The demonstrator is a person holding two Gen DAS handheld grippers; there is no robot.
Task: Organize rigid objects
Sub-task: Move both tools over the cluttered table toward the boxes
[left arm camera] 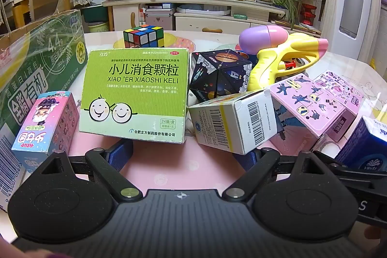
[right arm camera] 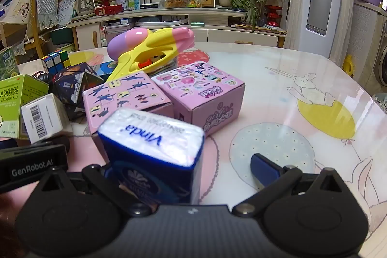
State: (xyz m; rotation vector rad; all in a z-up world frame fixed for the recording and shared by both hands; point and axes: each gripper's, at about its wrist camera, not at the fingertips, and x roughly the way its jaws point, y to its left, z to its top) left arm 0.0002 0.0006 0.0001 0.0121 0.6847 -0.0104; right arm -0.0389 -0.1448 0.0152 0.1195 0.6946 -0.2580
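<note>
Green medicine box (left arm camera: 135, 93) upright at desk (left arm camera: 176, 171) centre, 12 o'clock of left gripper (left arm camera: 186, 154); light, stiff card, best pinched across side edges. Tissue pack (right arm camera: 154, 149) between right gripper (right arm camera: 186, 171) jaws, unpinched. Both jaws wide apart.

My left gripper (left arm camera: 183, 156) hangs wide open above the pink surface (left arm camera: 179, 171), nothing between its blue fingertips (left arm camera: 122, 152). Just ahead stands the green medicine box (left arm camera: 135, 93), with a white barcode box (left arm camera: 232, 122) tilted to its right and a Rubik's cube (left arm camera: 143, 36) behind.
</note>
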